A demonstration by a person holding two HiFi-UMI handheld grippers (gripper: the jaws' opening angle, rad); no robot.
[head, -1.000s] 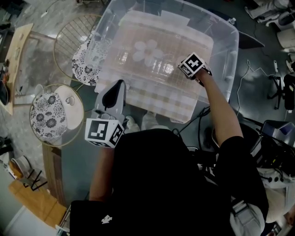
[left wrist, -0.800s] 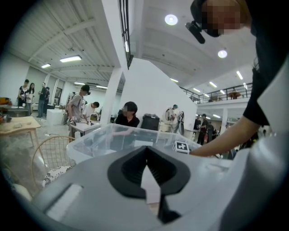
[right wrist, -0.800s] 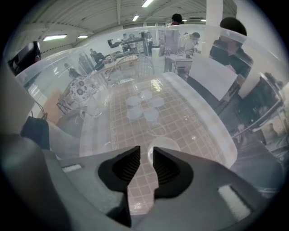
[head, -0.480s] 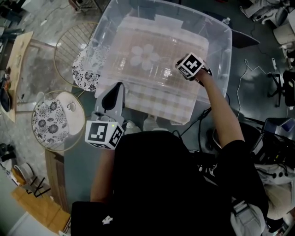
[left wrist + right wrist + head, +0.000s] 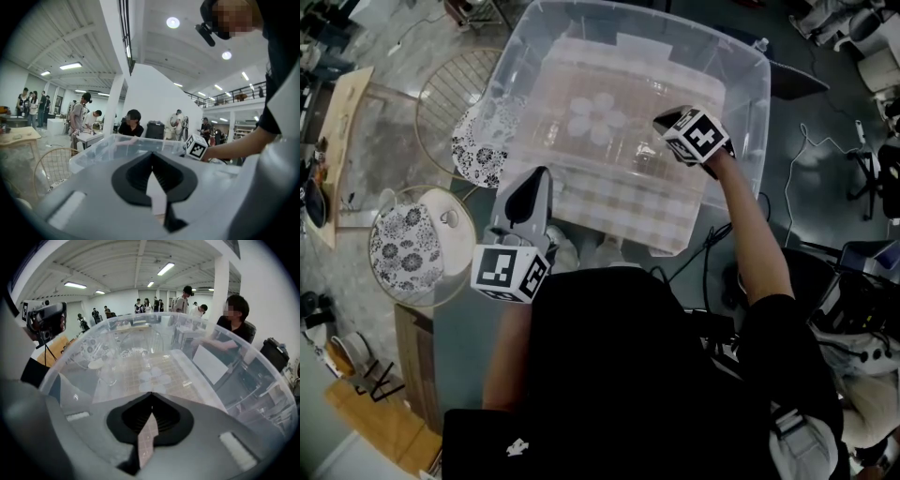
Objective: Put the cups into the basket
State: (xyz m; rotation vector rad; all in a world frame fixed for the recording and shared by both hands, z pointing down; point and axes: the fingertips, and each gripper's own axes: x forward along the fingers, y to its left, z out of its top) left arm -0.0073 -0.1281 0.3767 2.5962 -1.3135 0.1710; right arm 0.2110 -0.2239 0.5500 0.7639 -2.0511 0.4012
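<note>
Several clear glass cups [image 5: 623, 150] stand on a checked cloth inside a big clear plastic bin [image 5: 750, 103]; one cup [image 5: 108, 373] shows left of centre in the right gripper view. My right gripper [image 5: 661, 120] reaches into the bin's right part, above the cloth. Its jaws meet at the tips [image 5: 151, 395] and I see nothing between them. My left gripper [image 5: 540, 174] hangs at the bin's near-left edge, outside it, jaws together [image 5: 151, 153] and empty. Two round wire baskets with flowered liners sit left of the bin, the far one [image 5: 450, 94] and the near one [image 5: 422, 248].
A white flower shape [image 5: 595, 117] lies on the cloth mid-bin. A wooden table [image 5: 337, 131] stands at far left. Cables and chairs crowd the floor at right [image 5: 862, 169]. People stand in the hall behind the bin.
The right gripper has stayed over the bin's right part and turned slightly. The left gripper has kept its place. The head camera has shifted a little.
</note>
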